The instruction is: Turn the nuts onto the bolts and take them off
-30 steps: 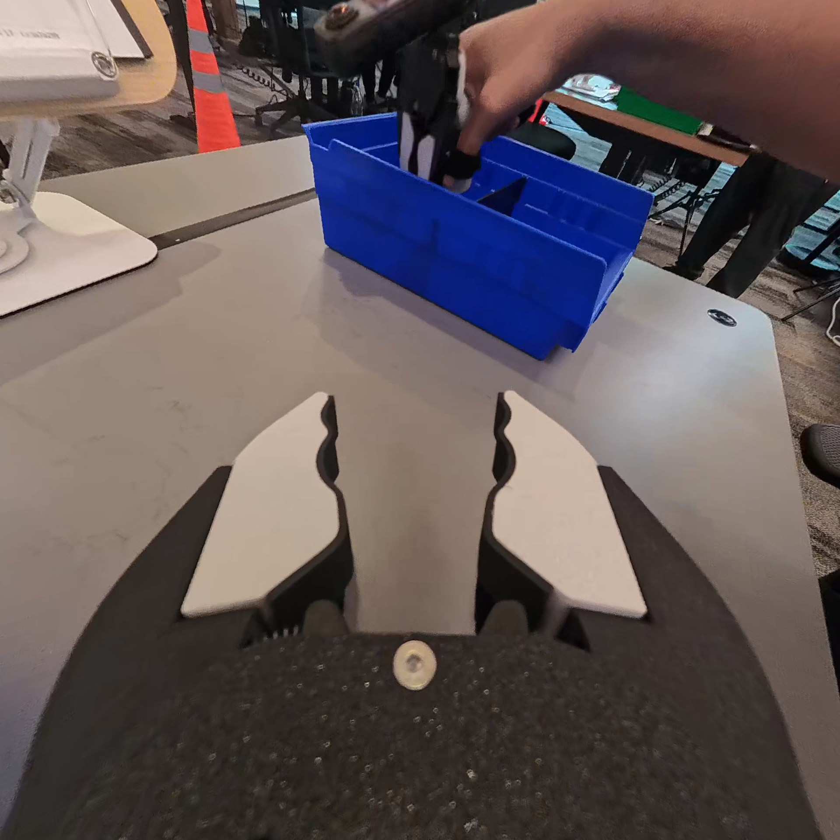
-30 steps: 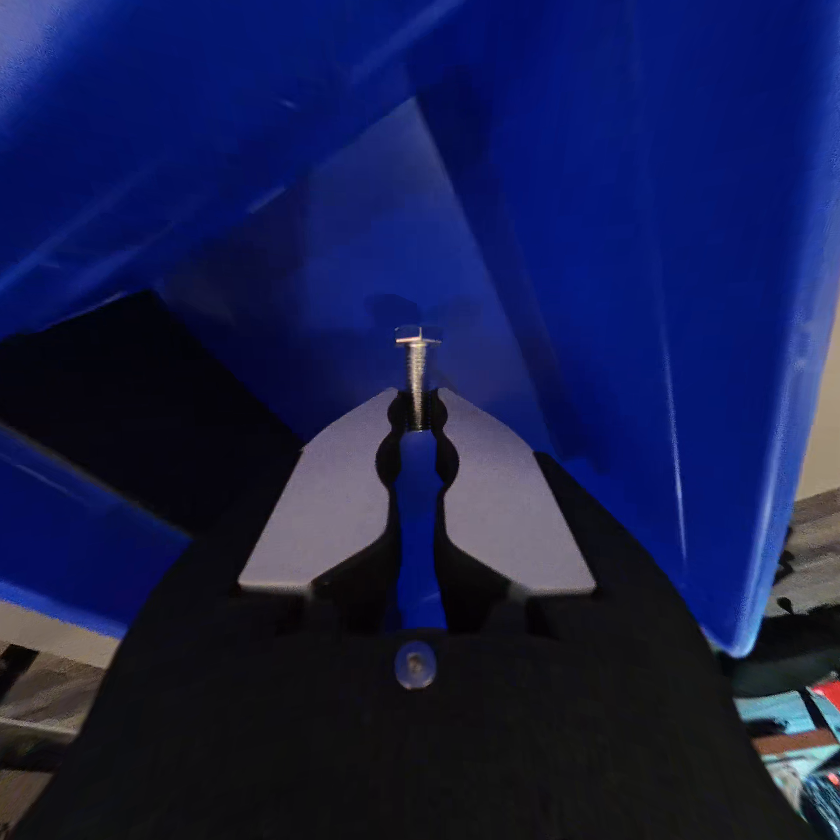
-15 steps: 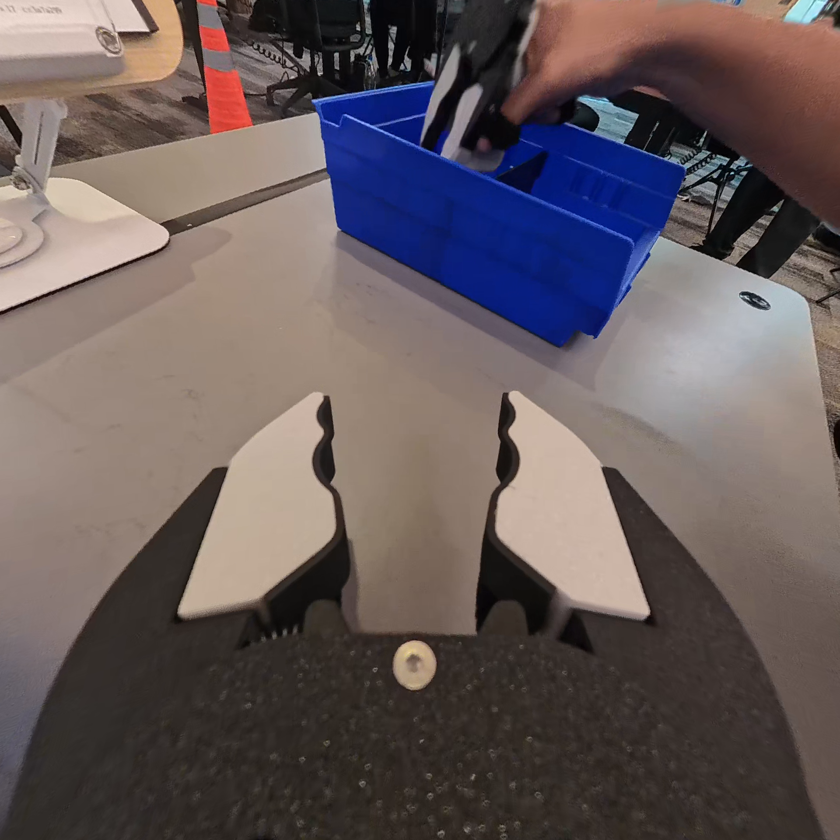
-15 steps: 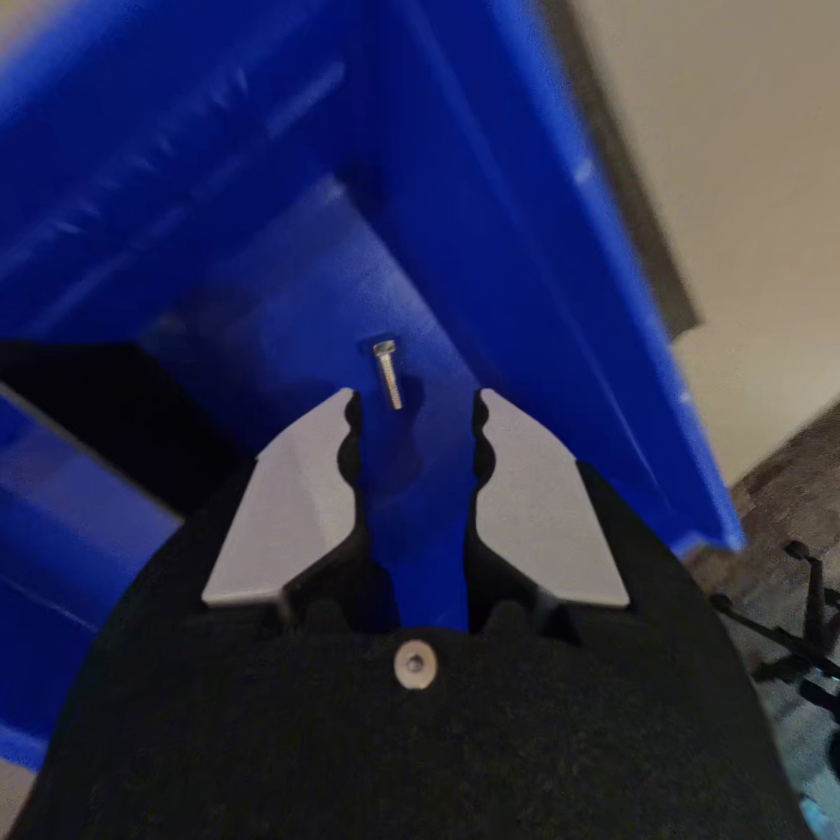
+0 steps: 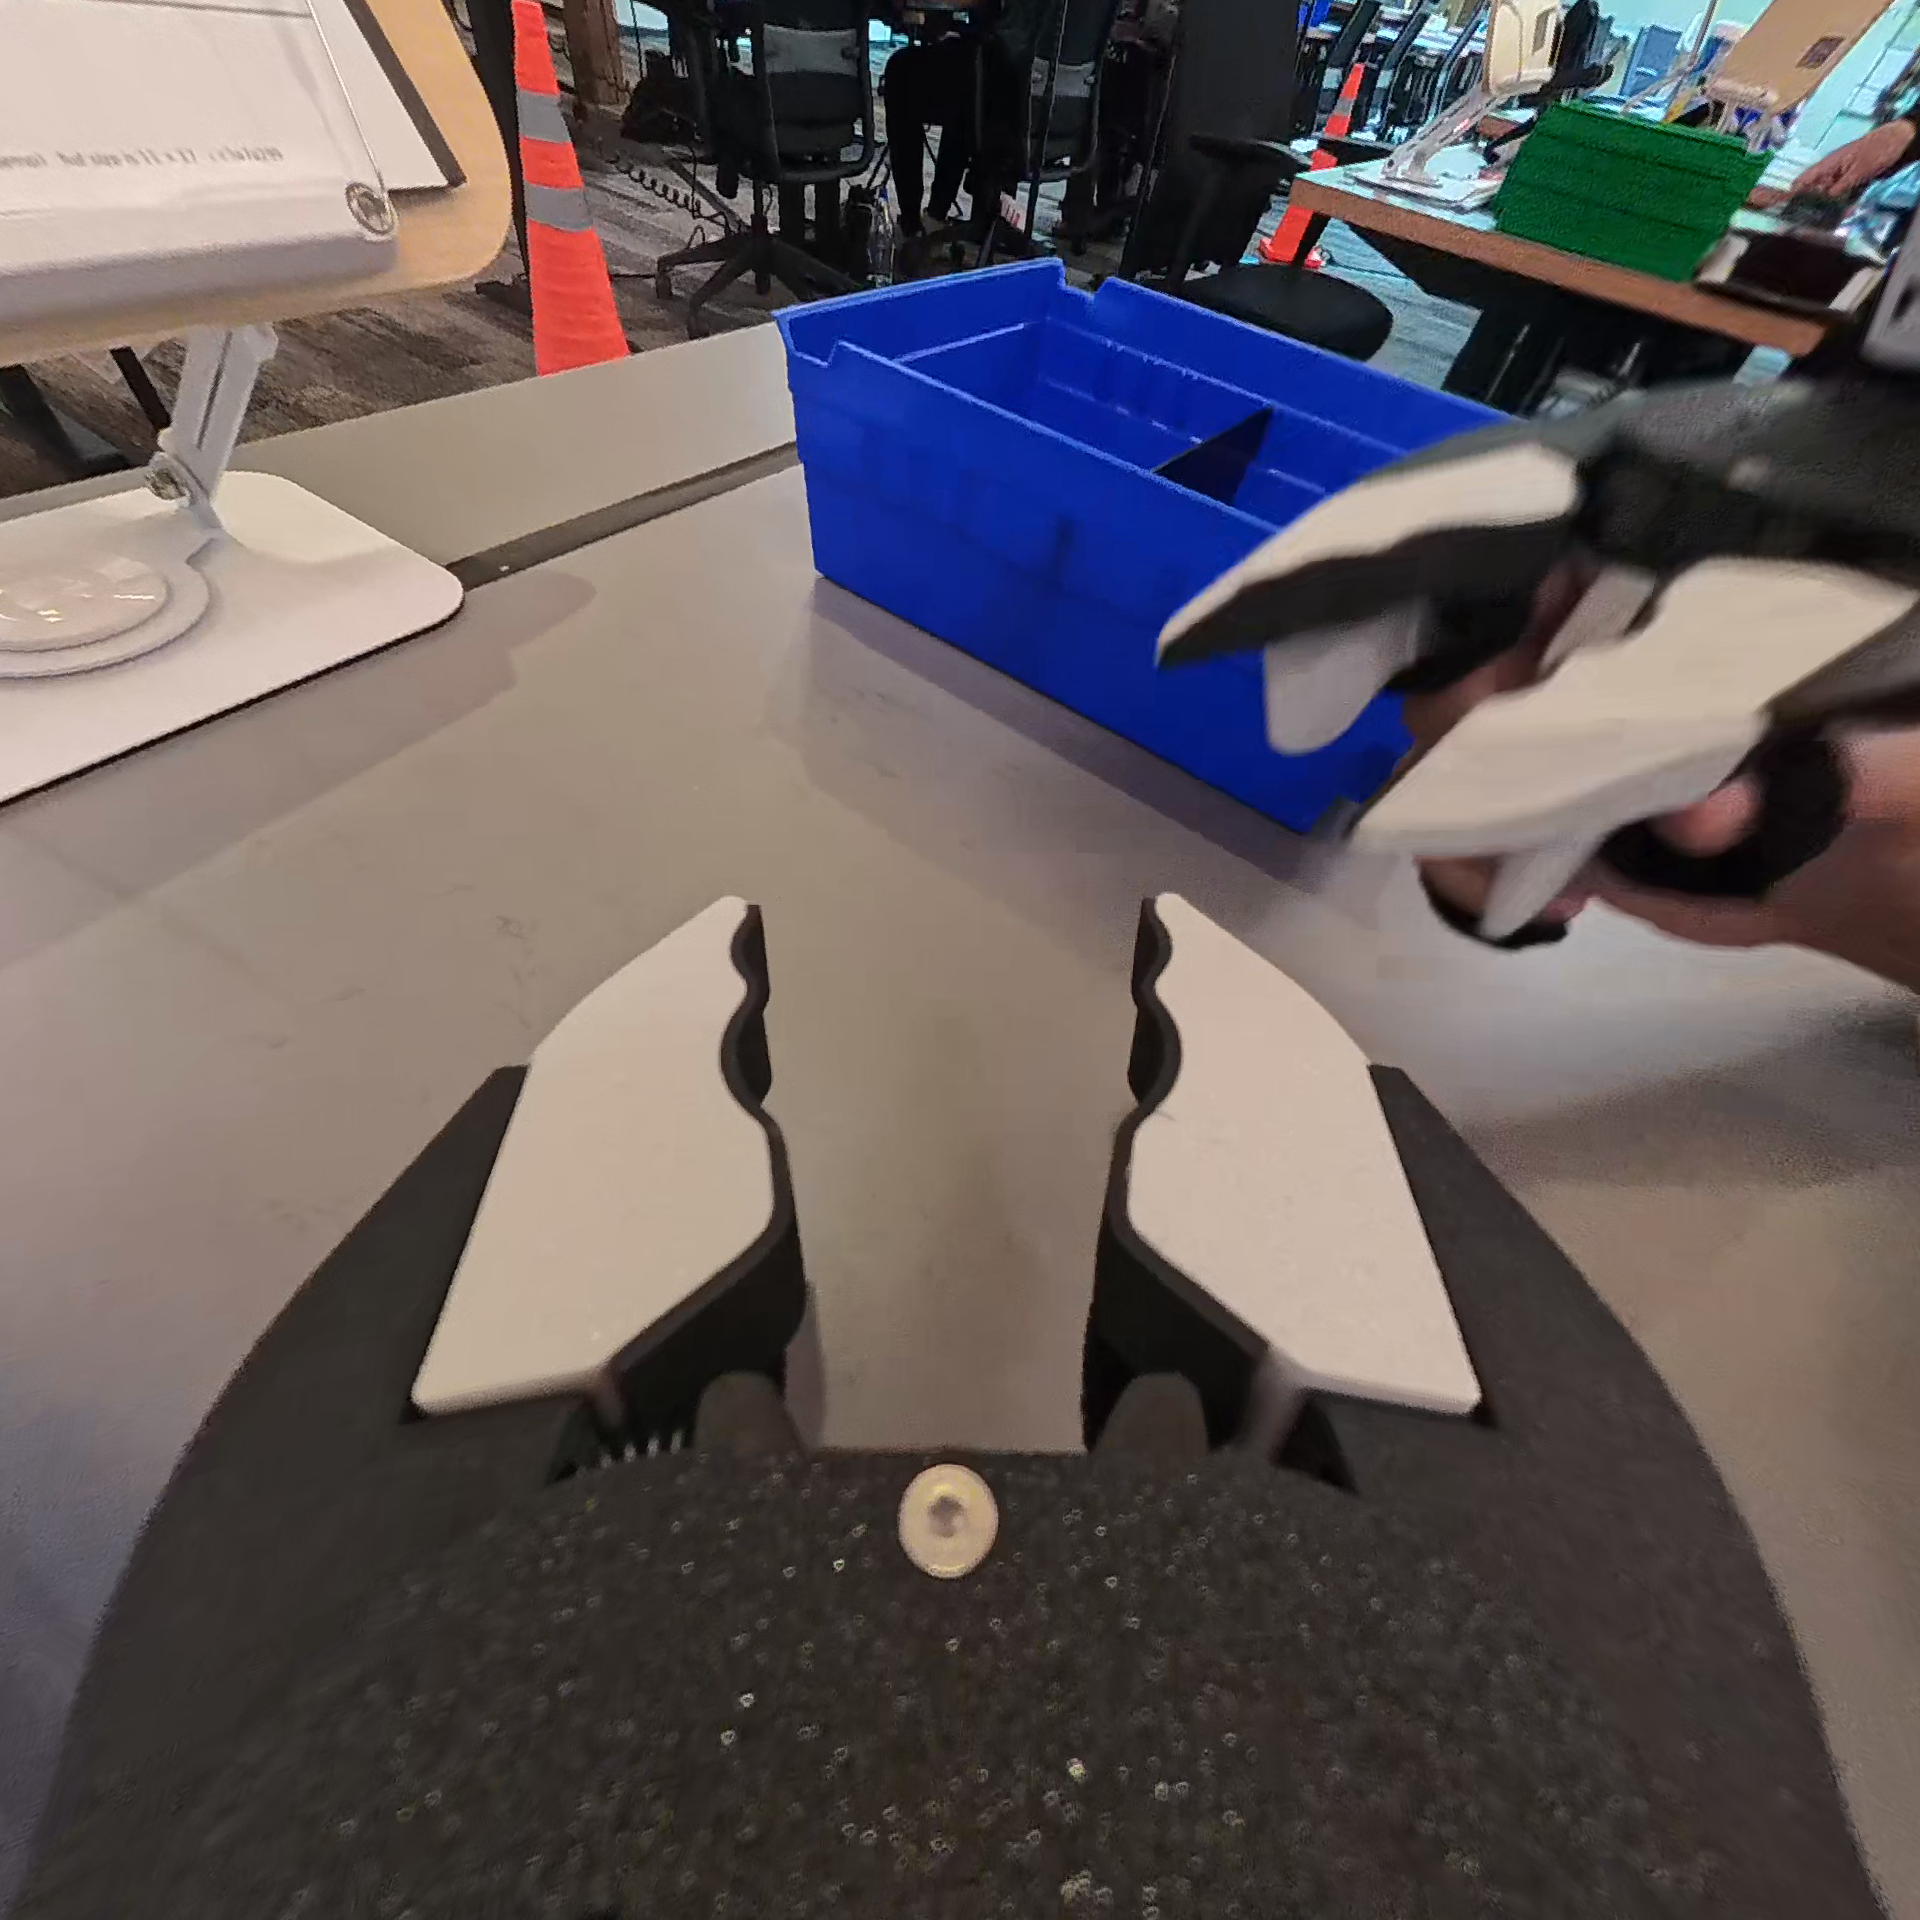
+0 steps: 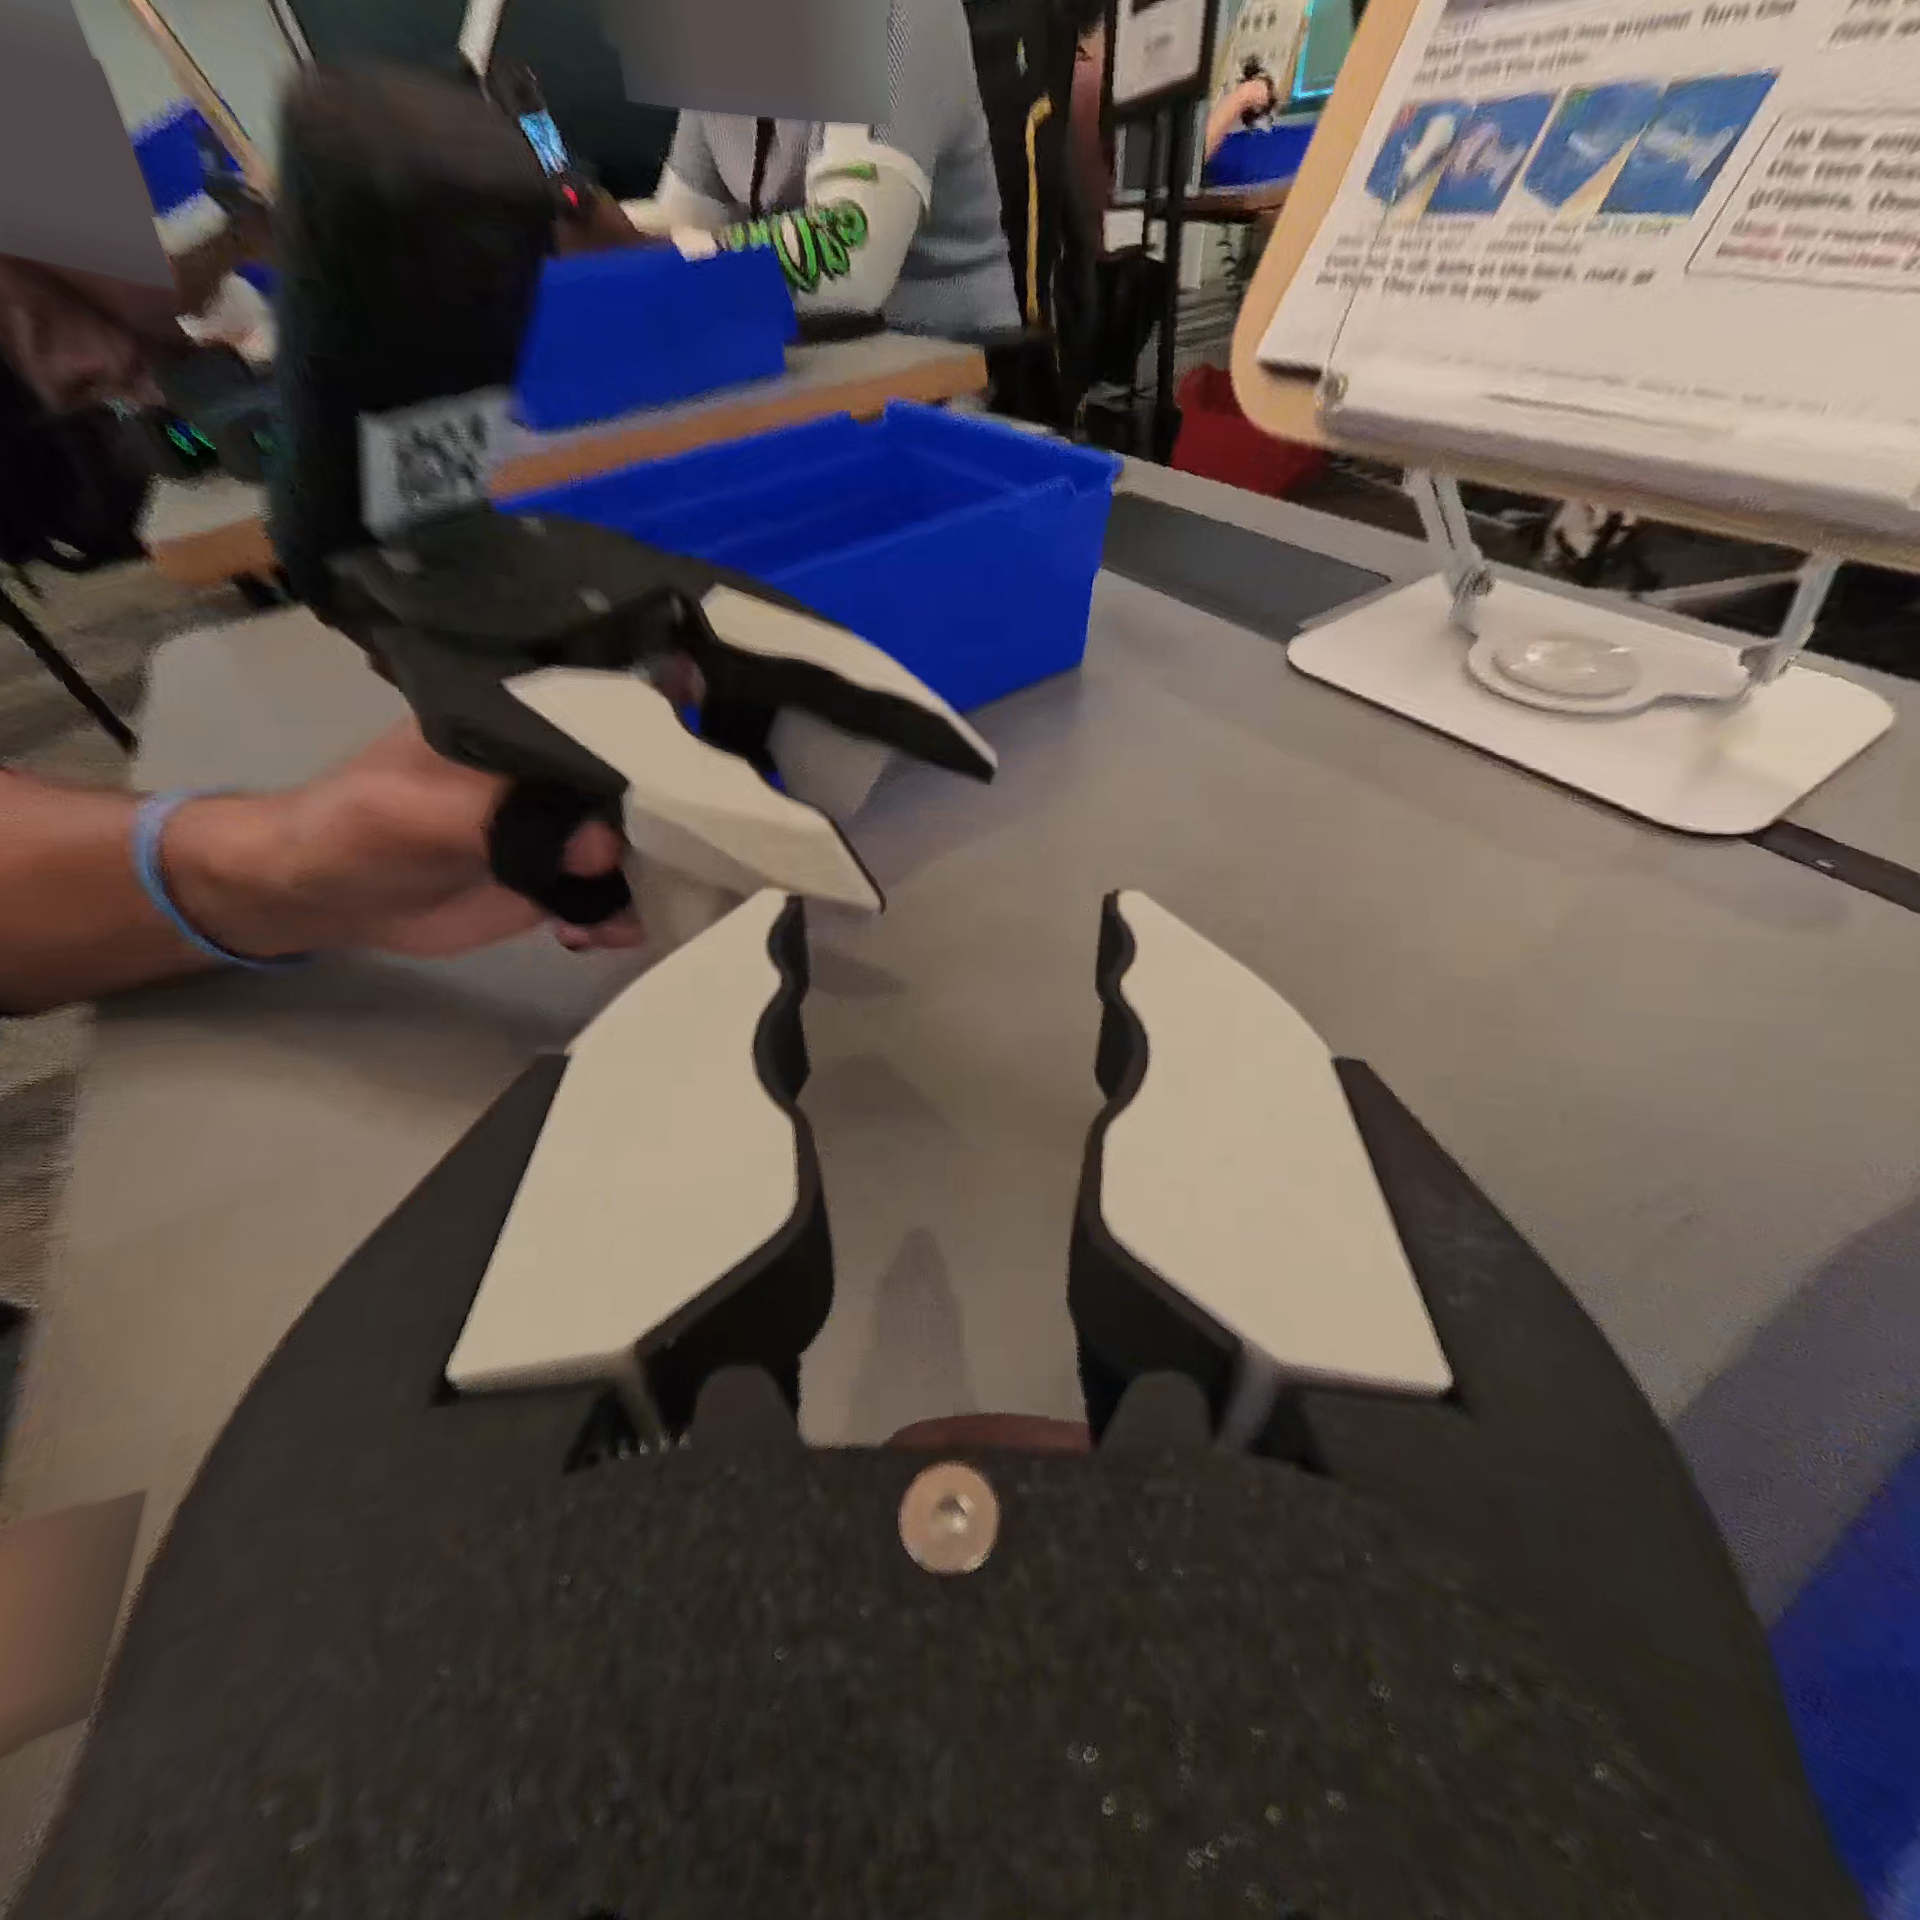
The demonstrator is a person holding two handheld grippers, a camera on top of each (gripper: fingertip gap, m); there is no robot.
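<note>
Hovering wide open and empty, the left gripper [image 5: 951, 1023] and right gripper [image 6: 951, 1023] show no nuts or bolts, probably down in the upper-centre blue bin [image 5: 1049, 520]; small slick steel, so pinch the shank.

Grey table [image 5: 644, 790] filling mid-frame. Upper left, white document stand [image 5: 208, 582] and orange cone [image 5: 561, 218]. Office chairs [image 5: 790, 135] along the top; wooden desk [image 5: 1558, 270] with green crates [image 5: 1621, 187] upper right.
</note>
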